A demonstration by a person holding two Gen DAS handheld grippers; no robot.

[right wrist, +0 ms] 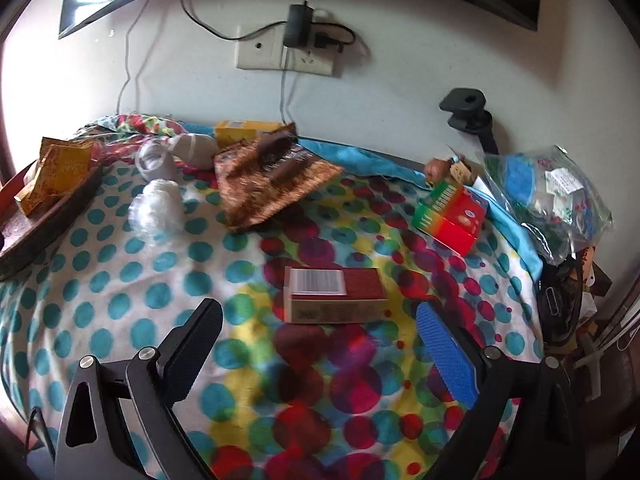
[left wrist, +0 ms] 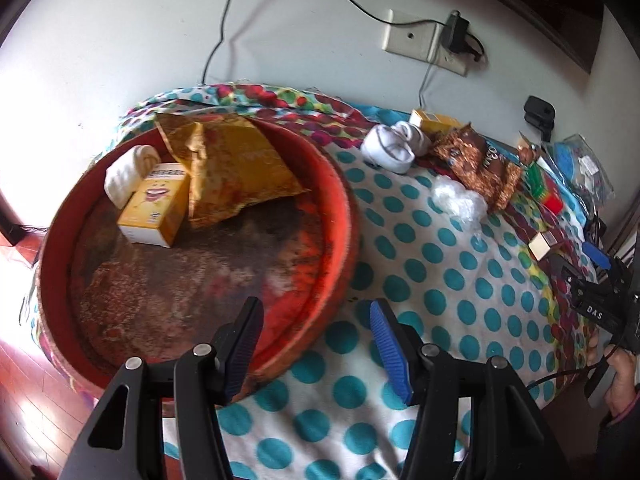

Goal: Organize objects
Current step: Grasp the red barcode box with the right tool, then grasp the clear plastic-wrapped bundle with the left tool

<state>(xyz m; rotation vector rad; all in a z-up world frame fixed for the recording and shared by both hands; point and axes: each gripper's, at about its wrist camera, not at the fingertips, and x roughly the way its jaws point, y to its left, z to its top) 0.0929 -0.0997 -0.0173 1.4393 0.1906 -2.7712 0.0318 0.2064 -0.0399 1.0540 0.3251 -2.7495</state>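
A round red tray (left wrist: 342, 196) lies on the dotted blanket and holds a yellow box (left wrist: 156, 208), a yellow packet (left wrist: 240, 172) and a white roll (left wrist: 128, 172). My left gripper (left wrist: 316, 324) is open and empty over the tray's near rim. My right gripper (right wrist: 320, 328) is open and empty, just short of a red-brown box (right wrist: 334, 294) that lies between its fingers' line. Further back lie a brown snack packet (right wrist: 272, 184), white socks (right wrist: 192, 150), a clear crumpled plastic wad (right wrist: 158, 206), a second yellow box (right wrist: 248, 128) and a green-red box (right wrist: 450, 216).
A clear bag of small items (right wrist: 548, 200) sits at the blanket's right edge beside dark clutter (right wrist: 560, 304). A black clamp (right wrist: 468, 114) and a wall socket with charger (right wrist: 296, 44) are on the wall behind. The right gripper also shows in the left wrist view (left wrist: 596, 300).
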